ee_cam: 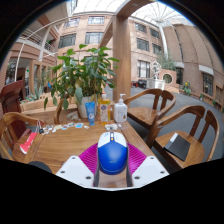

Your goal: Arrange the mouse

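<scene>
Here, in the gripper view, the two-finger gripper with magenta inner pads [112, 165] is reaching forward over a round wooden table [60, 143]. Its white fingers [75, 172] are standing apart, and a glossy blue computer mouse [112, 157] is sitting between them. The magenta pads are showing at either side of the mouse, close against its flanks, though whether they are actually pressing on it is not clear. The mouse's nose is pointing away from the gripper, toward the middle of the table.

Just beyond the mouse, a small white object [111, 128] is lying on the wood. Farther back, a white pump bottle [121, 109] is standing upright, with an orange carton [103, 109] and a blue-labelled container [91, 110] beside it. Behind these, a leafy green potted plant [82, 72] is spreading its broad leaves over the far side of the table.

Wooden armchairs are ringing the table: one chair with a curved back [150, 105] is standing on the far right, another [190, 140] is sitting nearer on the right with a dark flat item on its seat, and one more [12, 130] is showing on the left.

The room is opening into a tall atrium with brick walls [185, 50], rows of windows [143, 45], a thick square column [121, 50] and a glazed roof [155, 12] letting in daylight.
</scene>
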